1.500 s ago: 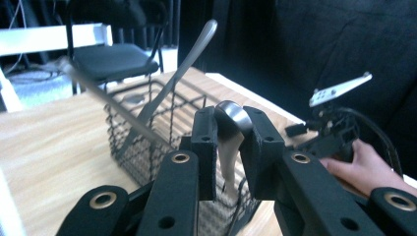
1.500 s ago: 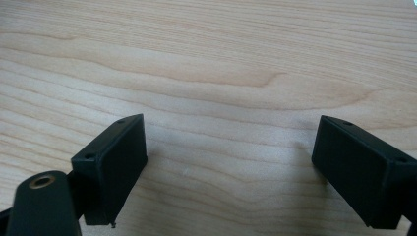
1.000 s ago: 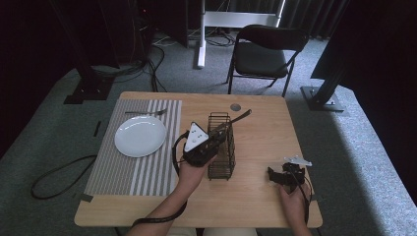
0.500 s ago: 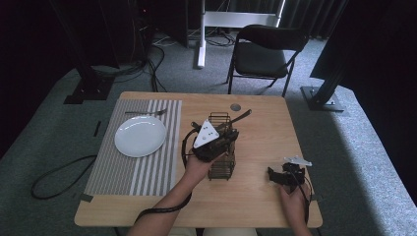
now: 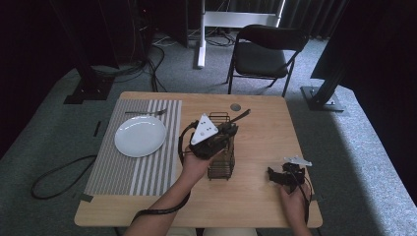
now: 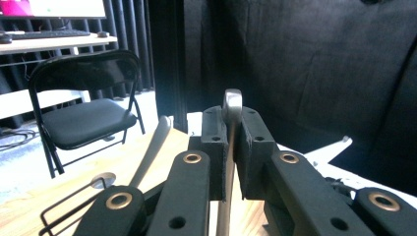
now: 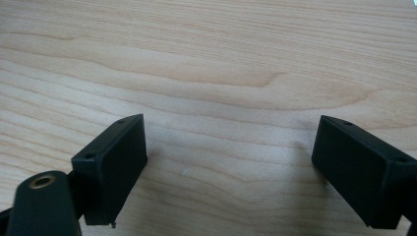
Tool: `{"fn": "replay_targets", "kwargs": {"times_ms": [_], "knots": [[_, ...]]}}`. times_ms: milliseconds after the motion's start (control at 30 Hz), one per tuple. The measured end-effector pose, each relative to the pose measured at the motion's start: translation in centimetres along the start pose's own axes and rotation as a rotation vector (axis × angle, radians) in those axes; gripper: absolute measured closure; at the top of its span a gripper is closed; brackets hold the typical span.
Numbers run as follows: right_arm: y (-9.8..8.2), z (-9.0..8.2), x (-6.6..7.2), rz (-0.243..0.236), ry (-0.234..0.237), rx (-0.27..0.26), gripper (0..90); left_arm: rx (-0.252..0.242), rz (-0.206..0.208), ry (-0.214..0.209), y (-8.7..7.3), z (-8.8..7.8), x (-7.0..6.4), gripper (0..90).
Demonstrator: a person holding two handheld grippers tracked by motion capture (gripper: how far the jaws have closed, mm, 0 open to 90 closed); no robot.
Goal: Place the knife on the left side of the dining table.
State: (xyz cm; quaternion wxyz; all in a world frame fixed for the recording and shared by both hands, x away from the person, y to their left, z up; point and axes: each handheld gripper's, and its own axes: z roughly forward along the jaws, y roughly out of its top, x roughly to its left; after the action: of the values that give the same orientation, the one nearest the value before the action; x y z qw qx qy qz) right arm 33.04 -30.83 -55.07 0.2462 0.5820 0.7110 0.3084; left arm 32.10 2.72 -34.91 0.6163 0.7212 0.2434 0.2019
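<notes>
Movement first: over the last second our left gripper [image 5: 223, 132] has travelled from the near-left flank of the wire caddy [image 5: 221, 162] toward 1 o'clock and up, so it now hangs over the caddy's far end, while our right gripper [image 5: 281, 177] has stayed parked near the table's 4 o'clock corner. In the left gripper view the jaws are pressed together on a flat metal utensil handle [image 6: 231, 105], whose rounded tip pokes up between the pads; a second utensil handle [image 6: 155, 142] leans just beside it at 10 o'clock. We judge the pinch is made and the piece is ready to be lifted out of the caddy, probably bound for the striped placemat [image 5: 123, 167] at 9 o'clock, where a white plate [image 5: 140, 136] sits and a fork [image 5: 145, 112] lies beyond it at 12 o'clock. We cannot tell whether the held piece is a knife or a spoon, since its working end is hidden below the pads. In the right gripper view the jaws stand spread wide over bare wooden table [image 7: 236, 59], holding nothing

Writing: we find no brand, label or readable text on the utensils, caddy, plate or grippers
</notes>
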Motion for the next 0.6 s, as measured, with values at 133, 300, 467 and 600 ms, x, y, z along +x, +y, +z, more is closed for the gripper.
{"fn": "replay_targets", "kwargs": {"times_ms": [133,300,467,600], "knots": [[0.0,0.0,0.0,0.001,0.0,0.001,12.5,-0.017,-0.012,0.009,1.4,-1.3,0.1,84.0],[0.0,0.0,0.0,0.0,0.0,0.001,12.5,-0.053,-0.021,0.015,3.6,-3.4,0.0,84.0],[0.0,0.0,0.0,0.002,0.0,0.0,12.5,-0.092,0.003,0.044,5.4,-5.8,0.0,83.9],[0.0,0.0,0.0,0.002,0.0,0.0,12.5,-0.101,0.006,0.094,6.1,-7.7,0.6,83.9]]}}
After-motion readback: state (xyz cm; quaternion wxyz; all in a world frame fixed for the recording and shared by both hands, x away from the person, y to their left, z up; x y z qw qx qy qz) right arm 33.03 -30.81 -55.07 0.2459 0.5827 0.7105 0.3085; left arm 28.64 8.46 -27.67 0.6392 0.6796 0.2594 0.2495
